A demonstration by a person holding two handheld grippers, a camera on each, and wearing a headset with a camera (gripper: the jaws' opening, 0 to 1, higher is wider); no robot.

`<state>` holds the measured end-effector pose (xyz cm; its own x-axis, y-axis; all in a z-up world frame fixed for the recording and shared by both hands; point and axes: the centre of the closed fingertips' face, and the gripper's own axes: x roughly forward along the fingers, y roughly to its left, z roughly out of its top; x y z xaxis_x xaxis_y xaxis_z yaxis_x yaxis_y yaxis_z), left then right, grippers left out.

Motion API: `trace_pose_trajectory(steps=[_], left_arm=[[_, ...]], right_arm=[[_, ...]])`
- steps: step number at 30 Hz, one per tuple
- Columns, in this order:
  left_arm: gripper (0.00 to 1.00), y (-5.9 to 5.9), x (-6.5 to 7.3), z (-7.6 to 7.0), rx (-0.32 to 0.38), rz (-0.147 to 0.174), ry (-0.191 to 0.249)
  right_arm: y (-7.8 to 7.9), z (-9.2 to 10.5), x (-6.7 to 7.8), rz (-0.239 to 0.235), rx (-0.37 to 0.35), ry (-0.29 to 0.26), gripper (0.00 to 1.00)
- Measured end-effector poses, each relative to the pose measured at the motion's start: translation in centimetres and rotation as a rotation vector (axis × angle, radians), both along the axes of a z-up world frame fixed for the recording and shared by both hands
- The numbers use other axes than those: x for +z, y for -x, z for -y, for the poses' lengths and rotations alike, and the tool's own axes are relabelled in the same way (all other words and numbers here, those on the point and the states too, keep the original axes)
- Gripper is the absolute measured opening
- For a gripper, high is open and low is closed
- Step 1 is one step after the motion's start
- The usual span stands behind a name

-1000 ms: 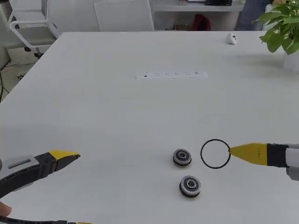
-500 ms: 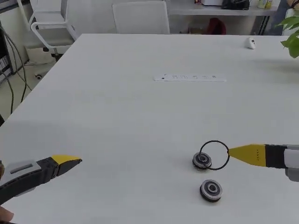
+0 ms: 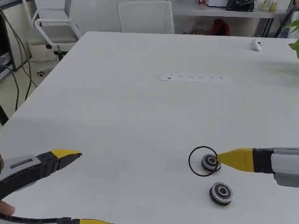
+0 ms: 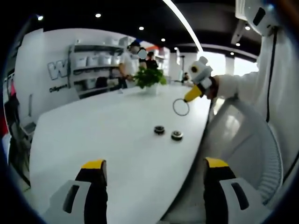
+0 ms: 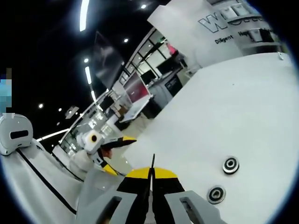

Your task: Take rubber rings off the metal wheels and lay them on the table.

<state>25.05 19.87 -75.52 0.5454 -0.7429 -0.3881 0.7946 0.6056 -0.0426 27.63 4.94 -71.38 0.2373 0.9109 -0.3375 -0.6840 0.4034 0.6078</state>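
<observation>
A thin black rubber ring (image 3: 201, 161) hangs from the yellow tip of my right gripper (image 3: 219, 158), which is shut on its edge. In the left gripper view the ring (image 4: 181, 107) is up in the air, above and beyond the wheels. Two small metal wheels lie flat on the white table, one (image 3: 211, 162) overlapped by the ring in the head view, the other (image 3: 221, 193) nearer to me. My left gripper (image 3: 81, 187) is open at the lower left, far from the wheels, with nothing between its jaws. In the right gripper view the ring (image 5: 152, 163) shows edge-on, with both wheels (image 5: 231, 164) to the right.
A flat socket strip (image 3: 195, 78) lies in the middle of the table (image 3: 131, 107). A small white object (image 3: 257, 45) and a plant (image 4: 148, 77) stand near the far right. Chairs (image 3: 145, 16) stand past the far edge.
My right gripper has carried the ring leftward, from just right of the farther wheel to over it. The head camera has shifted. The left gripper has stayed open in place.
</observation>
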Motion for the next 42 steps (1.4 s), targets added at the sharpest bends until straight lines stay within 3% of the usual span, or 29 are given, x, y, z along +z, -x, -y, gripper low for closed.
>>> trace_pose_trajectory(steps=[7,14,22,30,38,42], left_arm=[[0.92,-1.5,-0.1,-0.4,0.032,0.023,0.005],[0.92,-2.0,-0.2,-0.6,0.046,0.03,0.007],[0.93,-1.9,-1.0,-1.1,0.071,0.012,-0.007],[0.93,-1.6,-1.2,-1.0,0.075,0.0,-0.015],[0.92,-1.5,-1.2,-0.4,0.06,-0.001,-0.028],[0.92,-1.5,-1.2,-0.4,0.054,-0.002,-0.042]], right_arm=[[-0.5,-1.7,-0.6,-0.007,0.054,0.036,0.0],[-1.5,-2.9,-0.9,-0.013,0.09,0.043,0.0],[-2.0,-4.2,-1.9,-0.029,0.128,0.047,0.0],[-1.4,-5.5,-4.4,-0.079,0.158,0.054,0.0],[-0.9,-5.5,-6.4,-0.134,0.152,0.052,0.0],[-0.9,-5.3,-8.6,-0.17,0.135,0.086,0.0]])
